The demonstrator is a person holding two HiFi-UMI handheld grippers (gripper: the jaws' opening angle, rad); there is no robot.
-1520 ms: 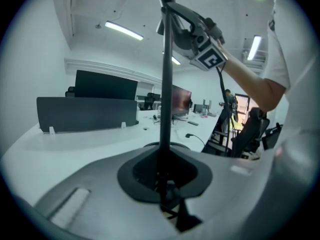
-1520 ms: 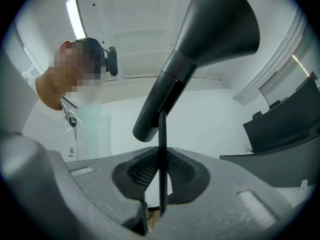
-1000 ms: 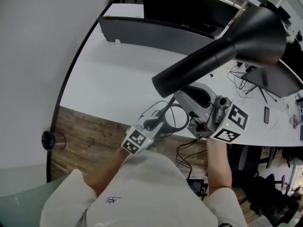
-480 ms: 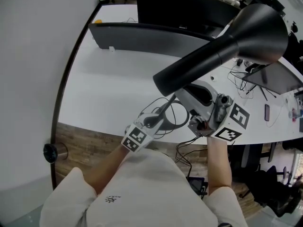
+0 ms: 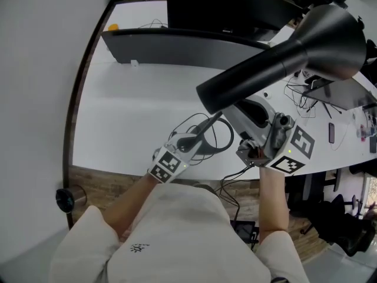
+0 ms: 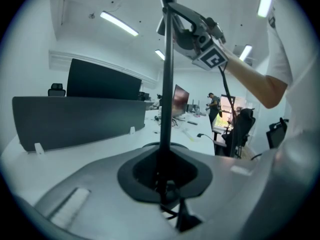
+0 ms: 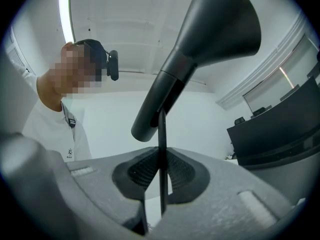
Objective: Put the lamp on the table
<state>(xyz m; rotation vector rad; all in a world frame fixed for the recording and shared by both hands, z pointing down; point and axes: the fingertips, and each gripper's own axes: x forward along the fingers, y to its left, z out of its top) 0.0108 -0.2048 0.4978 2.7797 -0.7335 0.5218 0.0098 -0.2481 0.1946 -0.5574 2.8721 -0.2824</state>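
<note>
The black lamp has a big cone shade [image 5: 283, 52], a thin stem and a wire ring foot [image 5: 217, 137]. It hangs tilted above the white table [image 5: 129, 111]. My left gripper [image 5: 202, 133] is shut on the low end of the stem by the ring. In the left gripper view the stem [image 6: 166, 84] rises from between the jaws of the left gripper [image 6: 165, 184]. My right gripper [image 5: 234, 108] is shut on the stem just under the shade. The right gripper view shows the stem [image 7: 161, 154] pinched by the right gripper [image 7: 161, 176] below the shade [image 7: 200, 49].
A dark divider screen [image 5: 177, 43] runs along the table's far side, with a black monitor [image 5: 224, 5] behind it. Loose cables [image 5: 300, 99] and a phone [image 5: 331, 131] lie at the right. Wood floor [image 5: 100, 184] shows below the table's near edge.
Both grippers have carried the lamp forward, and they now sit further over the table's near edge. Both grips look the same as before.
</note>
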